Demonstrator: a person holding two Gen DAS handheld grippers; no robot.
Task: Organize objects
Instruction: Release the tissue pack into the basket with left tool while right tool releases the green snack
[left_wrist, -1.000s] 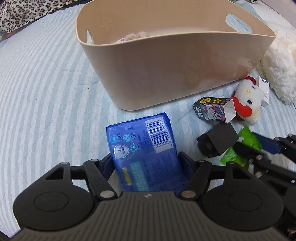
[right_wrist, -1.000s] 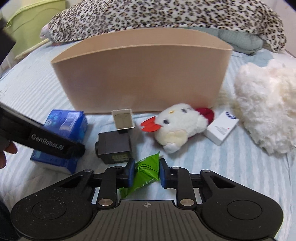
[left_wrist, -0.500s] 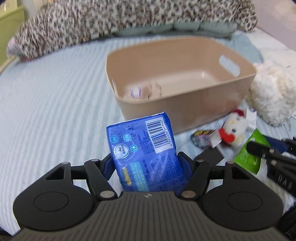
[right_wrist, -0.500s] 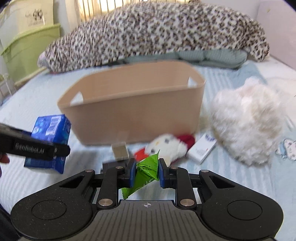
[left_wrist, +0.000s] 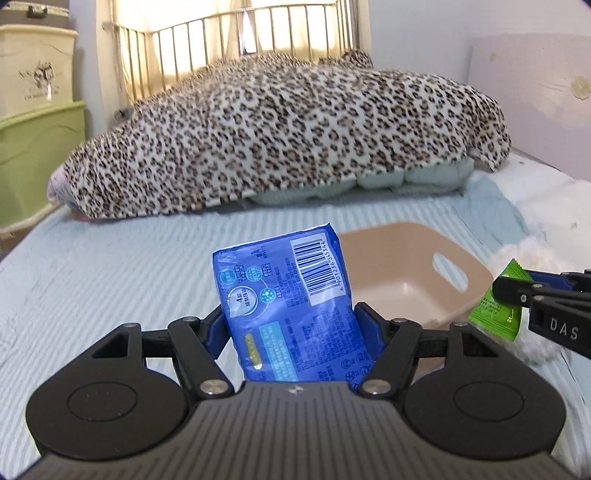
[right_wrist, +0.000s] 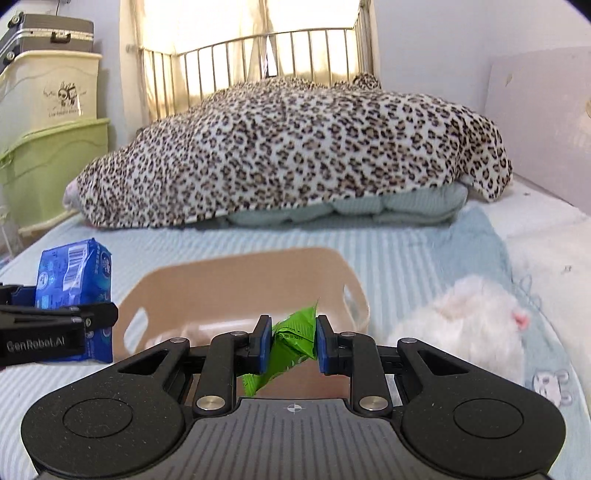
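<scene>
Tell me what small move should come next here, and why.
Probably carry both grippers forward until they are over the beige basket, then release. The left gripper is shut on the blue tissue pack and the right gripper on the green sachet; both are lifted, and the basket sits open just ahead of them.

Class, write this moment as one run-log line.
left gripper: shut on blue packet | right gripper: shut on green sachet | both raised near beige basket
</scene>
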